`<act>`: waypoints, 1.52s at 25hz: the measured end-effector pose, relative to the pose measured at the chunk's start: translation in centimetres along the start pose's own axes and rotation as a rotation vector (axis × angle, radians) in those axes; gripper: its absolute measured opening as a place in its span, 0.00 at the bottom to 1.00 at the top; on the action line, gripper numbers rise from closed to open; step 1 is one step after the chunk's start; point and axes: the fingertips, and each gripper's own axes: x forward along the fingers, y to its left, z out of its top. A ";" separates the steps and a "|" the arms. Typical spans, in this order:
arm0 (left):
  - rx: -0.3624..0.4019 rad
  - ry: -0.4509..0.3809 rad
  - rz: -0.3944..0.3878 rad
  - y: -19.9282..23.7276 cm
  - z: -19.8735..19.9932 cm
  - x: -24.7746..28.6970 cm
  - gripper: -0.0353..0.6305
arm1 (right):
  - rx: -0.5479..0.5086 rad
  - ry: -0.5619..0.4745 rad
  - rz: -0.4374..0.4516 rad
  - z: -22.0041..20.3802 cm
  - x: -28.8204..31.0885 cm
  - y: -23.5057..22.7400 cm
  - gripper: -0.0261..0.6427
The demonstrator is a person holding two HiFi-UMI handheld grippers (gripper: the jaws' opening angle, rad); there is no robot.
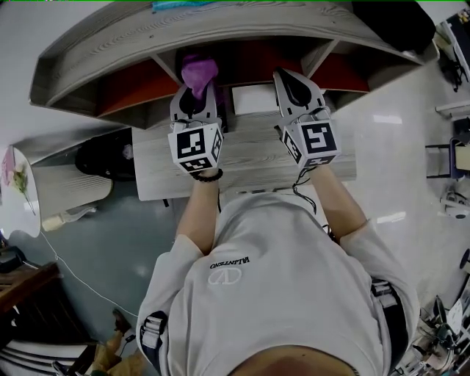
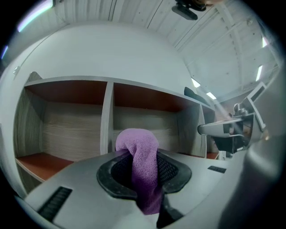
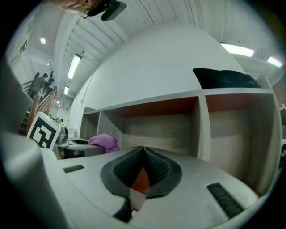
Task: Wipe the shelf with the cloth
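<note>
A purple cloth (image 1: 198,72) is pinched in my left gripper (image 1: 197,87), which is shut on it. The cloth (image 2: 142,165) bulges above the dark pads and hangs below them. It is held just in front of the grey wooden shelf (image 1: 220,33), at the upright divider (image 2: 106,117) between two red-floored compartments. My right gripper (image 1: 295,87) is level with it at the right, shut with nothing in it, and faces the middle compartment (image 3: 161,127). From the right gripper view the cloth (image 3: 103,142) shows at the left.
A black item (image 1: 389,22) lies on the shelf's top at the right and a teal one (image 1: 183,6) at the back. A white box (image 1: 253,98) sits in the middle compartment. A wooden tabletop (image 1: 250,158) lies under both grippers. A dark round object (image 1: 103,154) is at the left.
</note>
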 end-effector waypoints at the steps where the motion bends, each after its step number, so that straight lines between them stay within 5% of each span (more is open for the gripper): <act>1: 0.001 0.002 0.007 0.1 0.0 0.2 0.19 | 0.003 0.000 0.000 -0.1 0.2 -0.1 0.04; 38: 0.035 0.137 0.090 0.9 -4.7 4.5 0.19 | 0.048 0.047 0.018 -2.9 2.8 -2.3 0.04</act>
